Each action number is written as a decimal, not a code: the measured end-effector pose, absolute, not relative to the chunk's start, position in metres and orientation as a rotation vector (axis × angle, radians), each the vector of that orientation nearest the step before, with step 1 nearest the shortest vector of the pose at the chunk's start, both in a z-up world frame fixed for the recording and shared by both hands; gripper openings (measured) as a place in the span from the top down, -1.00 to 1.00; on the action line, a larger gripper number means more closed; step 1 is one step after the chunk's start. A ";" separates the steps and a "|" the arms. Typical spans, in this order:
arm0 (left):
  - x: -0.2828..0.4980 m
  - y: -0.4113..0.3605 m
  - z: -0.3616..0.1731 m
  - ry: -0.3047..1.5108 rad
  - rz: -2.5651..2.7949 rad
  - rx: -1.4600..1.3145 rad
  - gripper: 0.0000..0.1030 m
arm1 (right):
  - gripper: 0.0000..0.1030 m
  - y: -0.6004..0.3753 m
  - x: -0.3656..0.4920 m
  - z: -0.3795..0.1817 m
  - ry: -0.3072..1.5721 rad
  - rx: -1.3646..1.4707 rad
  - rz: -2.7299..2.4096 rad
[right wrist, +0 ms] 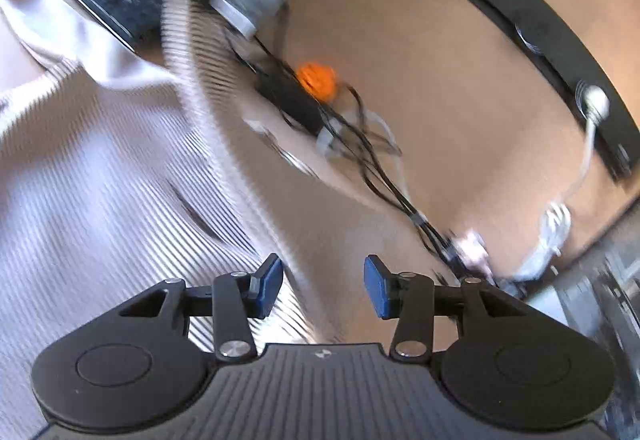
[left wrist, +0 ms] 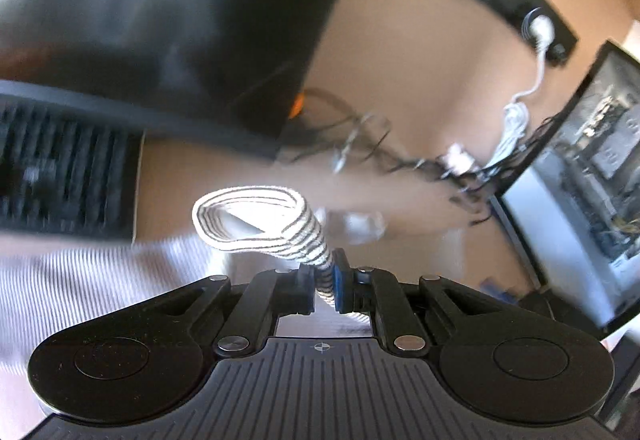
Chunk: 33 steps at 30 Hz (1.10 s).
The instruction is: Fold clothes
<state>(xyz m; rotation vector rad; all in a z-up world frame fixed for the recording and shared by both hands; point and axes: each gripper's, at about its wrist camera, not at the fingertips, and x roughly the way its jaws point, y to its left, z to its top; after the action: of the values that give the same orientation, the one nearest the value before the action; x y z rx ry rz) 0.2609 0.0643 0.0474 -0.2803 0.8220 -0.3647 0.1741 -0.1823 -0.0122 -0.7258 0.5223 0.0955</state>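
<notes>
A white garment with thin dark stripes (right wrist: 100,168) lies spread over the left part of the tan table (right wrist: 440,80) in the right wrist view. My left gripper (left wrist: 323,280) is shut on a striped cuff or sleeve end (left wrist: 256,220) of that garment, which loops open just beyond the blue pads (left wrist: 342,280). More of the striped cloth (left wrist: 72,280) trails off to the left below it. My right gripper (right wrist: 323,286) stands open over the garment's right edge, with nothing between its blue pads (right wrist: 378,292).
A black keyboard (left wrist: 60,168) and a dark monitor (left wrist: 180,20) stand behind the cloth. Tangled black cables (right wrist: 360,144), a black box with an orange part (right wrist: 316,80) and a white cable (right wrist: 552,236) lie on the table. A black bar (right wrist: 540,32) runs along the far edge. Another screen (left wrist: 580,180) is at the right.
</notes>
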 end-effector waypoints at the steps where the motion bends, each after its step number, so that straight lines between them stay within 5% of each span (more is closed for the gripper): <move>1: 0.260 0.063 0.039 0.828 -0.371 -0.292 0.77 | 0.16 -0.185 0.178 -0.018 0.531 -0.738 0.068; 10: 0.267 0.043 0.003 0.874 -0.357 -0.295 0.69 | 0.07 -0.194 0.180 -0.030 0.535 -0.721 0.010; 20: 0.271 0.023 0.069 0.592 -0.477 -0.198 0.66 | -0.04 -0.201 0.171 -0.024 0.455 -0.755 -0.092; 27: 0.289 0.029 -0.011 0.869 -0.352 -0.162 0.47 | -0.09 -0.213 0.164 -0.029 0.544 -0.680 -0.041; 33: 0.280 0.042 -0.014 0.923 -0.323 -0.149 0.42 | -0.45 -0.248 0.161 0.008 0.624 -0.378 0.087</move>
<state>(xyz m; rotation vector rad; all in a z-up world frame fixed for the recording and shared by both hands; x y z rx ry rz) 0.2798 0.0417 -0.0135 -0.1490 0.9230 -0.3233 0.1609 -0.2484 0.0082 -0.3775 0.6242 0.0868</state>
